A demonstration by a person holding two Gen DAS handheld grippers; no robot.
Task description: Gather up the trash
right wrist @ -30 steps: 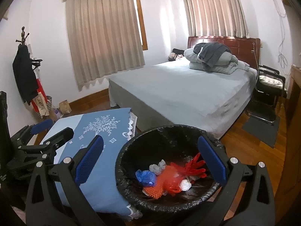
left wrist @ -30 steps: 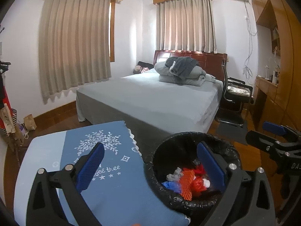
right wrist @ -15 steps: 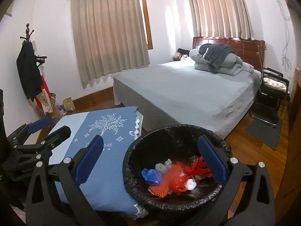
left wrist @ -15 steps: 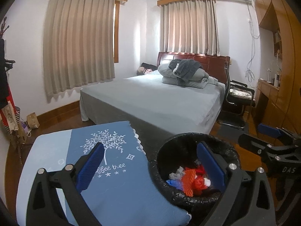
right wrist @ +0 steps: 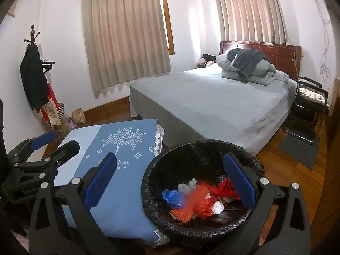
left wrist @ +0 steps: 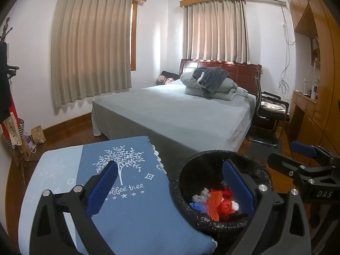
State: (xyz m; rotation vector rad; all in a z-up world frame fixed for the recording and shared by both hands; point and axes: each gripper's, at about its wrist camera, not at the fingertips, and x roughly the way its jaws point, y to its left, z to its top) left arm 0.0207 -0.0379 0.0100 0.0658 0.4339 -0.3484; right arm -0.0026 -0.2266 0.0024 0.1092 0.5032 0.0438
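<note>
A black-lined trash bin (right wrist: 170,159) stands beside a small table and holds several pieces of trash (right wrist: 197,199): red, orange, blue and white bits. It also shows in the left wrist view (left wrist: 191,165), with the trash (left wrist: 214,204) inside. My right gripper (right wrist: 170,182) is open and empty, raised above the bin's near rim. My left gripper (left wrist: 170,187) is open and empty, over the table edge and the bin. Each gripper shows in the other's view: the right one (left wrist: 301,159), the left one (right wrist: 42,146).
The table wears a blue cloth with a white tree print (left wrist: 127,201). A grey bed (right wrist: 212,102) with folded bedding stands behind. A black chair (right wrist: 308,106) and a wooden cabinet (left wrist: 314,106) are at the right. A coat rack (right wrist: 34,74) and bags are at the left.
Both grippers have risen and drawn back a little, so the bin and table sit lower and farther in both views. Both stay open and empty. The trash in the bin has not moved.
</note>
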